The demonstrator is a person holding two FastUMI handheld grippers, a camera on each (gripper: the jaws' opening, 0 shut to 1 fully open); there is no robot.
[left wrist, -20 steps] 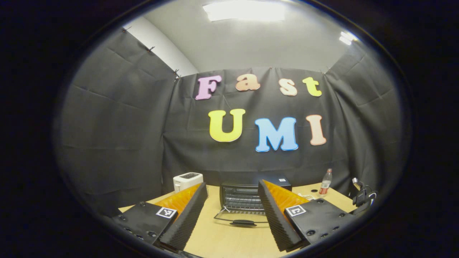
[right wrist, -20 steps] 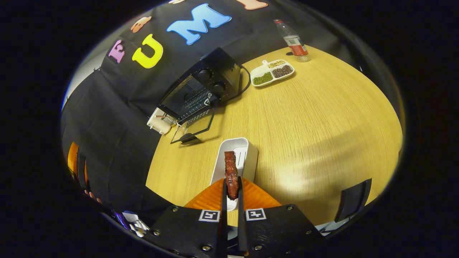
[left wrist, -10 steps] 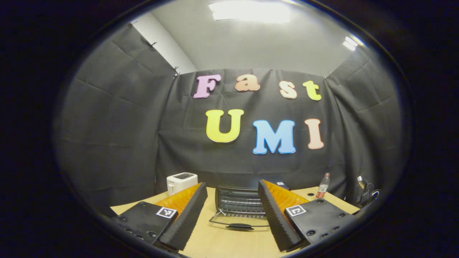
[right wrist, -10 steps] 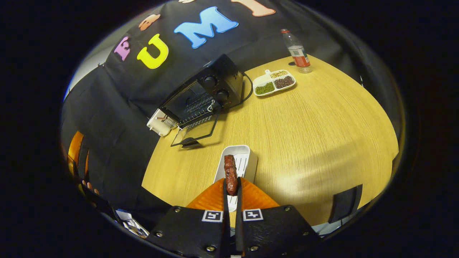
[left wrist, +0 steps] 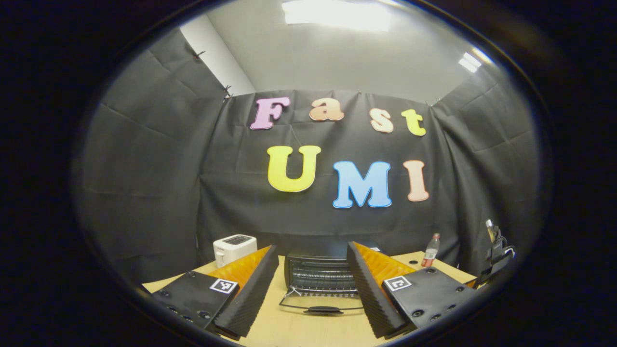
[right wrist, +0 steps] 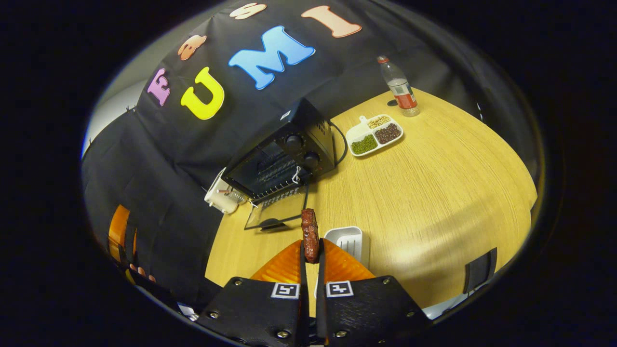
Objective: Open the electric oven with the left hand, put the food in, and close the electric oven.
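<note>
The meat [right wrist: 310,234], a dark reddish-brown, glossy, lumpy strip, stands upright between the right tongs [right wrist: 311,258], which are clamped on its lower end; its upper part rises free above the tips, in the air over the surface [right wrist: 434,193]. Just beyond and to the right of these tongs a white rectangular tray [right wrist: 349,241] with a ribbed bottom lies on the surface. Farther ahead, slightly to the left, the oven [right wrist: 284,159] is a black metal box with two round knobs on its right side. Its glass door [right wrist: 277,214] hangs down flat onto the surface, and a wire rack shows inside. A cord runs from behind it. A white toaster [right wrist: 219,197] stands just left of the oven. Right of the oven is a white divided dish [right wrist: 376,135] with green, dark and pale beans, and past it a clear bottle [right wrist: 399,89] with a red label. The surface is pale wood with a fine grain.

The left tongs [left wrist: 313,289] are wide apart and hold nothing, hanging above the surface well short of the oven. Between their ridged pads [left wrist: 250,294] the oven [left wrist: 318,272] shows straight ahead with its door [left wrist: 320,306] down, the black handle nearest the tongs. The toaster [left wrist: 234,248] is ahead to the left and the bottle [left wrist: 430,250] ahead to the right.
</note>
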